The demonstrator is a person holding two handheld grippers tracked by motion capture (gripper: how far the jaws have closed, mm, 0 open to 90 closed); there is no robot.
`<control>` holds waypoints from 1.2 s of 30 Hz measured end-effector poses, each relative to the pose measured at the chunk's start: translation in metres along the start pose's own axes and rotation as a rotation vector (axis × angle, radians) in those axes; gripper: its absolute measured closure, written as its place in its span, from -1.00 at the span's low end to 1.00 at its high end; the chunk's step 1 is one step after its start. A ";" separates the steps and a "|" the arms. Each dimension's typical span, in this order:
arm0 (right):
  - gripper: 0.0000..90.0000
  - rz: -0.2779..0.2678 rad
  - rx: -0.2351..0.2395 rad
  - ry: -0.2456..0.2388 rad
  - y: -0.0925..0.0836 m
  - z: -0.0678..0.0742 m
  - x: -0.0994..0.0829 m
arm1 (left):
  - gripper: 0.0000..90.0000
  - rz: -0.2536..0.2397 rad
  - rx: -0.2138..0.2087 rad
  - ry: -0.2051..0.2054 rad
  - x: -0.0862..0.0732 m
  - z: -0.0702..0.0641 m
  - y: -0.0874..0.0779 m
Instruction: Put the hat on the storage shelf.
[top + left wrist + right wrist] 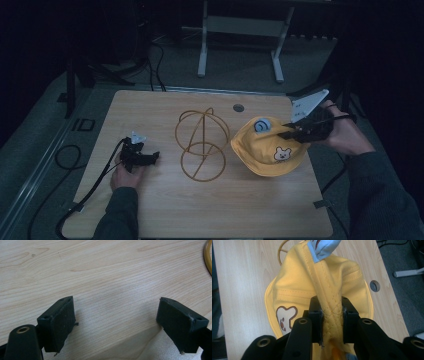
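Observation:
A yellow child's hat (265, 150) with a bear patch and a small blue ear hangs at the right of the table, its brim still near the wood. My right gripper (290, 134) is shut on a pinched fold of the hat's crown (332, 312), seen up close between the two black jaws. A gold wire hat stand (202, 145) stands at the table's middle, just left of the hat. My left gripper (150, 158) rests low on the table at the left, open, with bare wood between its fingers (62, 320).
The wooden table (165, 210) has a round cable hole (238, 107) at its back edge. A black cable (85, 195) trails off the front left corner. White frame legs (202, 50) stand on the grey floor behind.

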State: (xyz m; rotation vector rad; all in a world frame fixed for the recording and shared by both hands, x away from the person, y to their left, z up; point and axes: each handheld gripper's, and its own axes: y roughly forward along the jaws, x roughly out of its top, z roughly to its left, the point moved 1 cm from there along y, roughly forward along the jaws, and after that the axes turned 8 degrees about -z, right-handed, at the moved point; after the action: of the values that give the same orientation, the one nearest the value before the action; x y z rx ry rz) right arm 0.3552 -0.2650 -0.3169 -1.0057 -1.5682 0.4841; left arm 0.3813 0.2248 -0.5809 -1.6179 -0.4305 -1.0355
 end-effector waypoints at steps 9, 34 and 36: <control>0.68 -0.044 0.015 0.028 -0.008 -0.008 -0.004 | -0.66 0.000 0.000 0.001 0.000 0.000 0.000; 0.70 -0.162 0.000 0.077 -0.016 -0.028 0.009 | -0.66 0.001 0.000 0.000 0.000 0.000 0.000; 0.71 -0.169 0.000 0.080 -0.016 -0.029 0.013 | -0.66 0.002 0.000 0.000 0.000 0.000 0.000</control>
State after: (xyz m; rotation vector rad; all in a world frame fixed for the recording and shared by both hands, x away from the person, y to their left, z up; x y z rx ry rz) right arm 0.3778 -0.2690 -0.2893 -0.8734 -1.5658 0.3234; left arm 0.3812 0.2249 -0.5808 -1.6181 -0.4286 -1.0348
